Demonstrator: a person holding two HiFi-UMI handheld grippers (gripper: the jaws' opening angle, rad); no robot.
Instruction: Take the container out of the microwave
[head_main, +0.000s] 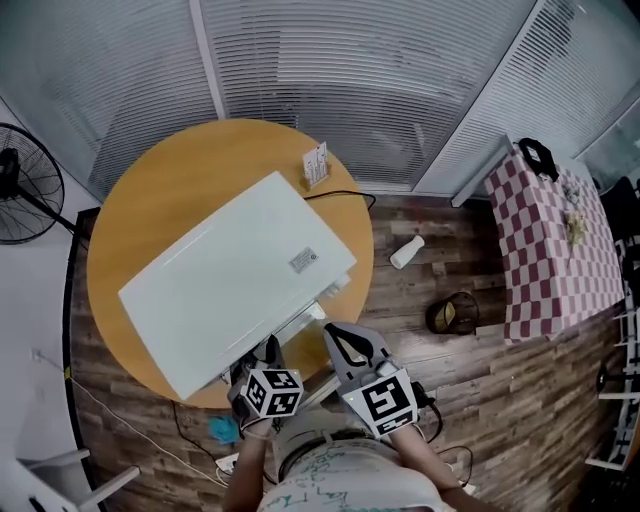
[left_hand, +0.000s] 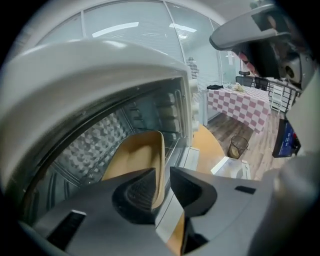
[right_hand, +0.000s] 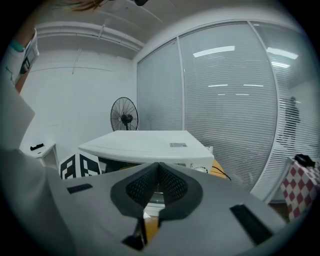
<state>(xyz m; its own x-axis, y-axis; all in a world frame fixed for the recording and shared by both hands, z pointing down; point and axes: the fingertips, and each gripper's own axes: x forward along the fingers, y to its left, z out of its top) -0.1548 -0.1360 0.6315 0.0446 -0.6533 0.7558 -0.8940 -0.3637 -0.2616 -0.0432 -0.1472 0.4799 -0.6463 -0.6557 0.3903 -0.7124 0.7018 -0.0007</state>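
The white microwave (head_main: 230, 270) stands on a round wooden table (head_main: 130, 230), its front towards me. In the left gripper view its cavity (left_hand: 100, 145) is open, with a tan container (left_hand: 132, 157) inside on the rack. My left gripper (left_hand: 162, 172) reaches into the opening with its jaws shut on the container's near rim. In the head view the left gripper (head_main: 267, 355) is at the microwave's front edge. My right gripper (head_main: 335, 335) hovers beside it, outside the cavity. The right gripper (right_hand: 159, 167) is shut with nothing in it and faces the microwave (right_hand: 150, 142).
A card holder (head_main: 315, 163) sits at the table's far edge. On the floor to the right lie a white bottle (head_main: 406, 252) and a wire bin (head_main: 452, 313), beside a checkered-cloth table (head_main: 555, 240). A fan (head_main: 25, 185) stands at the left. Glass walls with blinds lie behind.
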